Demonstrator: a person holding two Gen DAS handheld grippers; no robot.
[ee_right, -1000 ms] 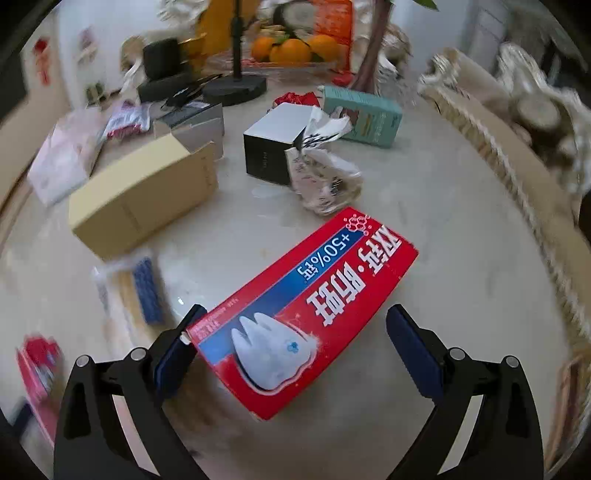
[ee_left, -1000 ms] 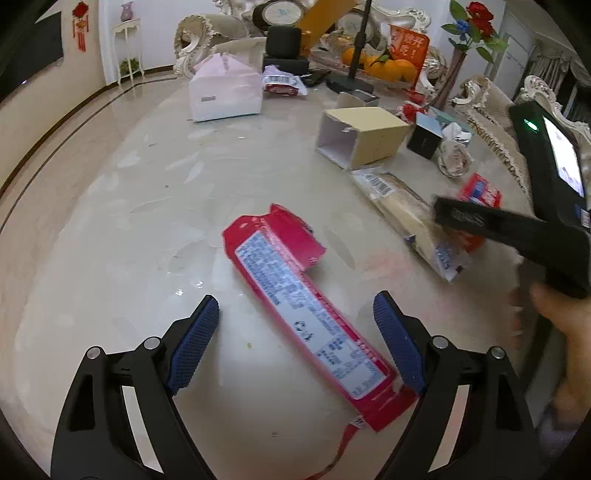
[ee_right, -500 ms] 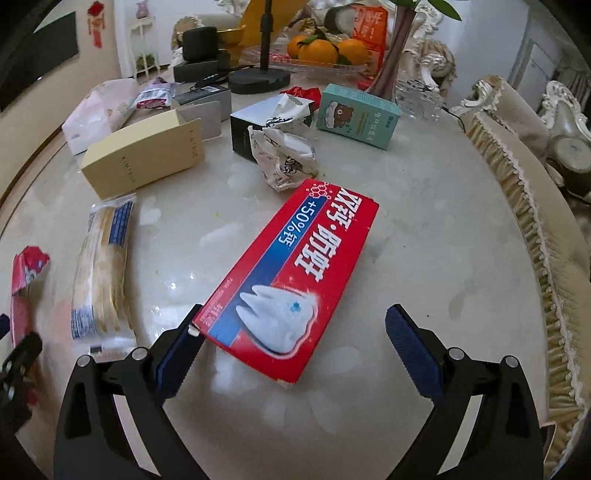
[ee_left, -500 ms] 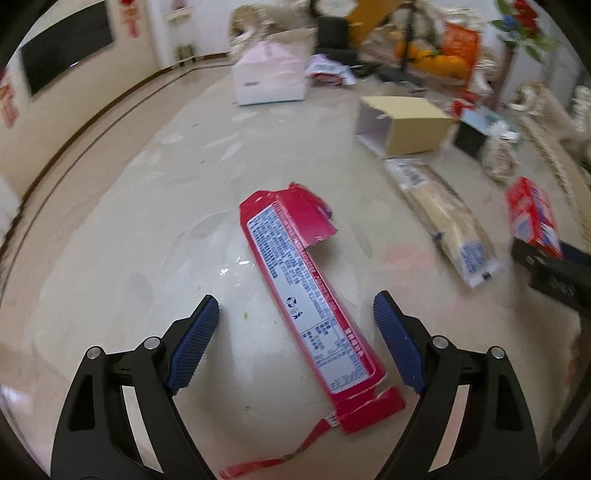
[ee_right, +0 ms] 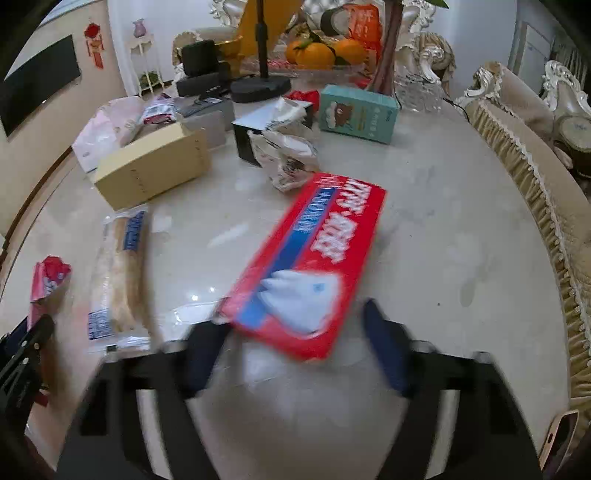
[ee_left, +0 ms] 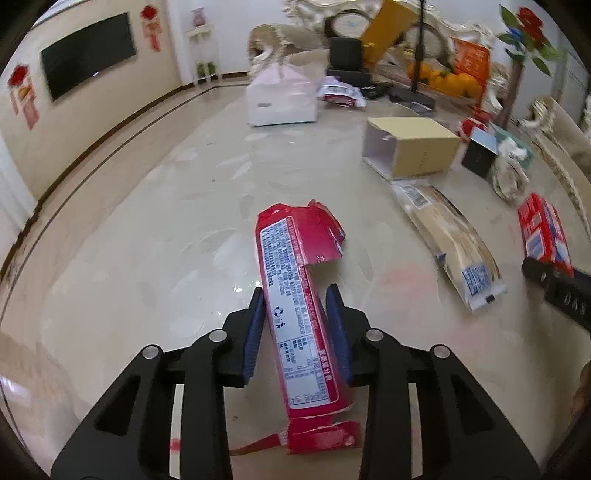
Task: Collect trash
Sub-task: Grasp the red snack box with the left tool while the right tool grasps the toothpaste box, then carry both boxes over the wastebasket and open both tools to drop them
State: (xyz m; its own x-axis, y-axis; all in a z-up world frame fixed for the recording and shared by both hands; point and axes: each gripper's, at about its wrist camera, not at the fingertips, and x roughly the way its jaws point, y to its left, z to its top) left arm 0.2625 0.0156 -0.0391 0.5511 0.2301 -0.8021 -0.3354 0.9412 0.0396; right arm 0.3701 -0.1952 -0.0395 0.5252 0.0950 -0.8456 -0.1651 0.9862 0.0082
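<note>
We note left gripper (ee_left: pixel 295 325) closing on the red wrapper (ee_left: pixel 295 295), right gripper (ee_right: pixel 295 350) closing astride the toothpaste box (ee_right: pixel 310 266), which may skid aside.

- Pale marble table (ee_right: pixel 443 221), carrying everything else.
- Oranges (ee_right: pixel 317 53) heaped at the table's far edge.
- Black stand (ee_right: pixel 260 88) with a round base, just in front of the oranges.
- Phone (ee_right: pixel 559 439) lying at the table's near right edge.
- Fringed sofa (ee_right: pixel 535 177) along the table's right edge.
- Dark television (ee_left: pixel 88 53) on the left wall, red ornaments (ee_left: pixel 149 22) hanging beside it.
</note>
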